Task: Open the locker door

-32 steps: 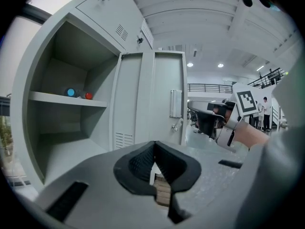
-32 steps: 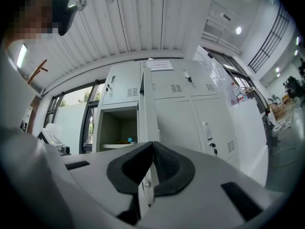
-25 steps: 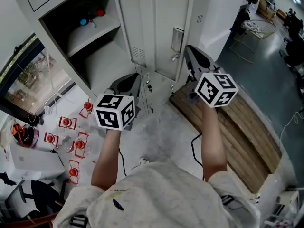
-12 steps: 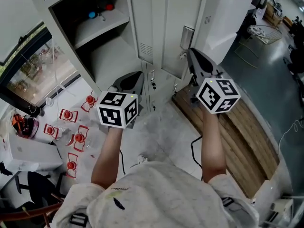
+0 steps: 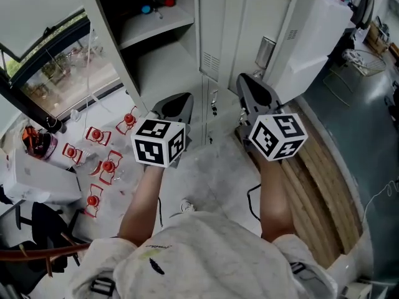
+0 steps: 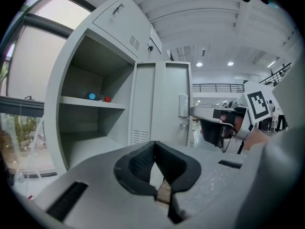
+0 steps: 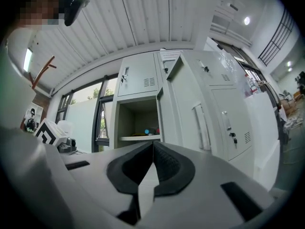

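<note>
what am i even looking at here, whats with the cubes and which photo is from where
No robot here: a person holds a hand tool in each hand, each with two jaws for pinching things. The patterned cubes are simply part of those tools.

The head view comes from a camera on the person's head, looking steeply down past their arms. The other two come from a camera on each tool, looking along its jaws.

The left gripper and the right gripper both have their jaws together, with nothing held.

Ahead stands a grey locker: an open compartment with a small blue thing and a red thing on its shelf, and beside it a locker door with a handle. On the floor lie red-and-white items, too small to identify, and wooden planks.
</note>
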